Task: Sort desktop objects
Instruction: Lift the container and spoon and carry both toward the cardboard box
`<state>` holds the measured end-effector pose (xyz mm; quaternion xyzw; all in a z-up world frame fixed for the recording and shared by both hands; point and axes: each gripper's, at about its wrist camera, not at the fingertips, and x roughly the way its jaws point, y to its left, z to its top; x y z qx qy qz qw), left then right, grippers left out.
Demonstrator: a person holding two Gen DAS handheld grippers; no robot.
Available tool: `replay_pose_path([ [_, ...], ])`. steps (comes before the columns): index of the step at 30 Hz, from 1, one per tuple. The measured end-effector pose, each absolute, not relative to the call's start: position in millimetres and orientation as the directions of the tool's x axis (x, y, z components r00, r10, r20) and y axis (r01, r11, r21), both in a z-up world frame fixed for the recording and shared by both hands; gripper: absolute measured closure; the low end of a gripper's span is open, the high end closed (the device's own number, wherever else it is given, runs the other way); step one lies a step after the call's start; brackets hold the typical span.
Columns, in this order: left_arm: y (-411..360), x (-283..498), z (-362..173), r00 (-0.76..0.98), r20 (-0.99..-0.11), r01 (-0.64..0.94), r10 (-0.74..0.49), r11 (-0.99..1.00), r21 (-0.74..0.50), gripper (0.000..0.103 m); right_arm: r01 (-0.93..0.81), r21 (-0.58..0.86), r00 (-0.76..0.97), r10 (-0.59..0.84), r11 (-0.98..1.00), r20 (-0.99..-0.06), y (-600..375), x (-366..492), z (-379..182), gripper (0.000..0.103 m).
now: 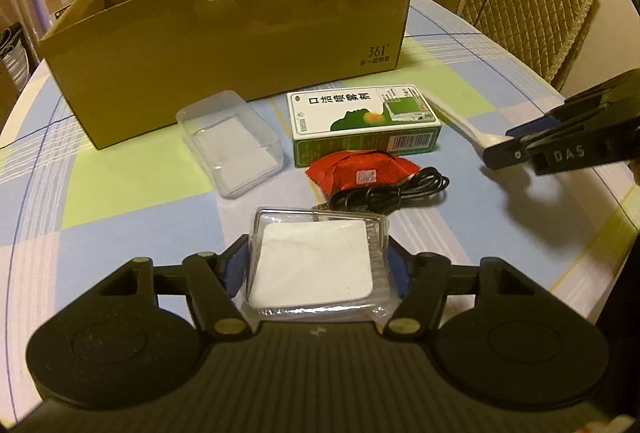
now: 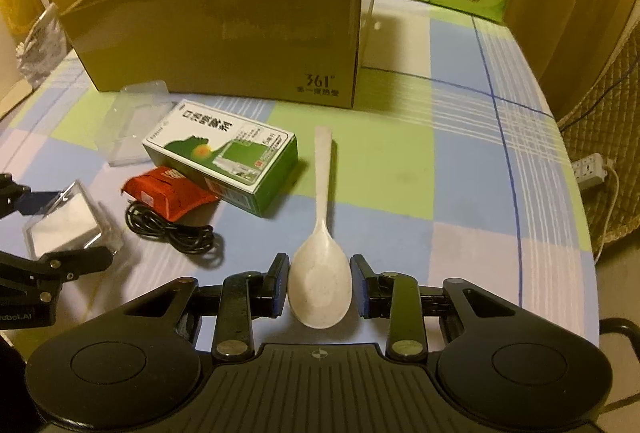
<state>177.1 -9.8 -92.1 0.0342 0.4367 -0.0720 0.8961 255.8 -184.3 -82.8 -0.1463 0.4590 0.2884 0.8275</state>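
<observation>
My left tool (image 1: 318, 265) is clamped on a clear plastic case (image 1: 316, 269) with a white card inside. My right tool (image 2: 320, 287) brackets the bowl of a white spoon (image 2: 322, 261) lying on the surface (image 2: 460, 193), its handle pointing ahead; whether the pads press it I cannot tell. Beyond both tools stands the open cardboard box (image 2: 224, 37).

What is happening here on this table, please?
A person is sorting small things with two handheld grippers. The left gripper is closed around a clear plastic case; the right gripper brackets the bowl of a white spoon, with small gaps still showing. The medicine box, red packet, black cable and another clear case lie before the cardboard box.
</observation>
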Motion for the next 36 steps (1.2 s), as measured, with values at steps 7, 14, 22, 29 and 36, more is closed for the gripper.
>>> replay_pose_path([
  [7,-4,164,-78,0.623,-0.777,0.139,-0.092,0.99,-0.006,0.04,-0.589,0.042,0.435,0.36,0.807,-0.825,-195,243,-68,0.073],
  [14,-5,159,-62,0.641,-0.762,0.14,-0.095,0.99,-0.005,0.04,-0.583,0.041,0.461,0.373,0.811,-0.805,-204,228,-47,0.073],
  [22,-4,150,-44,0.659,-0.746,0.128,-0.094,0.992,-0.012,0.04,-0.592,0.033,0.486,0.389,0.805,-0.782,-205,214,-26,0.073],
  [29,3,140,-32,0.669,-0.738,0.107,-0.085,0.994,-0.018,0.04,-0.608,0.031,0.496,0.41,0.794,-0.765,-201,203,-13,0.073],
  [36,8,135,-21,0.681,-0.729,0.099,-0.077,0.995,-0.012,0.04,-0.613,0.034,0.508,0.426,0.79,-0.749,-200,198,-2,0.073],
])
